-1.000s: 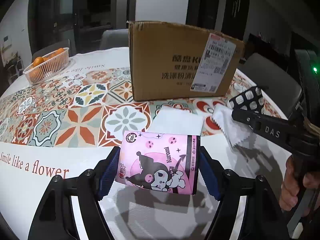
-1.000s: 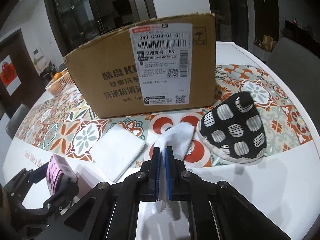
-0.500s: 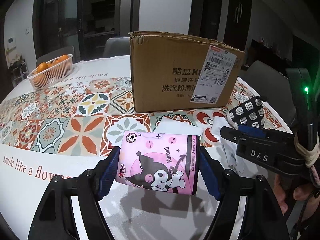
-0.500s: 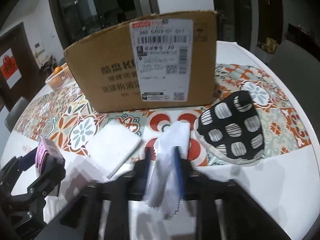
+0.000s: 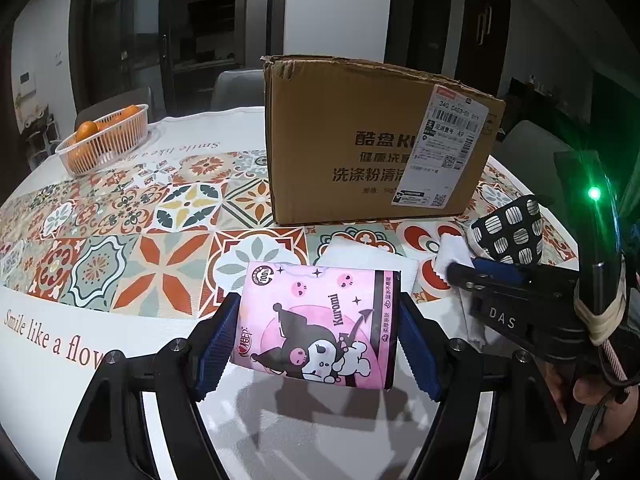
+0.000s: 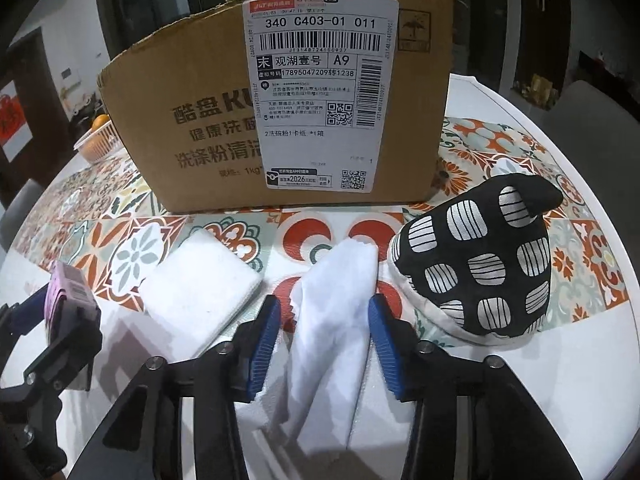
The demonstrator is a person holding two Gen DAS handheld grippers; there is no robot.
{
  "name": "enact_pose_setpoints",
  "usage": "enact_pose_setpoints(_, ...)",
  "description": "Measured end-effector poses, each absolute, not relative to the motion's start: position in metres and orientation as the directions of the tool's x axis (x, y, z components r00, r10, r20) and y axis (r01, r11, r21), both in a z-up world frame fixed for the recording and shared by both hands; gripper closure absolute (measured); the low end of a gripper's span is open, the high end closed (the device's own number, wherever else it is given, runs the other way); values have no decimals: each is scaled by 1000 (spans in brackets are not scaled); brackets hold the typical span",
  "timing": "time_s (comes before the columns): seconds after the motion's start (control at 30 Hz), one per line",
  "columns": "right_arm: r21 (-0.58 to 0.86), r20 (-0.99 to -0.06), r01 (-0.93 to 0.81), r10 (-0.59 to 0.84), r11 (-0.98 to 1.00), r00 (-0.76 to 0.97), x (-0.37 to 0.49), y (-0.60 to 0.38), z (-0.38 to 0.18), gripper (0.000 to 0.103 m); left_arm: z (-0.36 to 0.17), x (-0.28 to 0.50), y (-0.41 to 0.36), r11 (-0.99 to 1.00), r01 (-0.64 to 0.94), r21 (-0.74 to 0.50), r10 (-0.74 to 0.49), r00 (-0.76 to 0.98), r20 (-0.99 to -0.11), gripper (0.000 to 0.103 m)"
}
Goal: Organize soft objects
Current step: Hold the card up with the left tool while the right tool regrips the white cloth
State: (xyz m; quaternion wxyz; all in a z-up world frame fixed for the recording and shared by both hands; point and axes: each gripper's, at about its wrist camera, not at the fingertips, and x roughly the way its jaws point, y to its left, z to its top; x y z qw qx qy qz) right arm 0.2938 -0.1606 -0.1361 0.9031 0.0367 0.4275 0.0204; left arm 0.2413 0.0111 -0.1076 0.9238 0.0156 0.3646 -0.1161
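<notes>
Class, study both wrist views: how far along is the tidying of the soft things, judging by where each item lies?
Done: nothing visibly; the cardboard box hides its inside. In hand: the left gripper clamps the pink tissue pack; the right gripper stands open around the white cloth. Left: the folded white pad and the black patterned mitt lie on the table.

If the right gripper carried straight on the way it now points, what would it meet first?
The right gripper, jaws open around the white cloth, would probably reach the cardboard box beyond it; depth is unclear.
</notes>
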Motion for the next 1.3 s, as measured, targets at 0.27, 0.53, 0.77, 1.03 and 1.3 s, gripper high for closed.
enact_pose_setpoints(0.27, 100, -764, -20, 90, 995, 639, 292, -165, -133, 93, -104, 244, 8, 973, 221, -68, -209, 714, -668, 28)
enact_pose_setpoints(0.53, 131, -719, -34, 119, 991, 684, 277, -167, -111, 93, -91, 240, 5, 973, 220, -73, -214, 735, -643, 28)
enact_pose_setpoints(0.77, 133, -668, -50, 127, 990, 733, 266, -170, -86, 93, -74, 234, 2, 973, 218, -74, -216, 758, -615, 28)
enact_pose_setpoints(1.03, 145, -694, -78, 158, 986, 702, 267, -169, -91, 83, -71, 227, -1, 975, 216, -54, -203, 765, -612, 28)
enact_pose_setpoints(1.3, 139, -736, -51, 138, 989, 663, 279, -171, -115, 57, -82, 231, -2, 977, 211, -37, -186, 754, -630, 28)
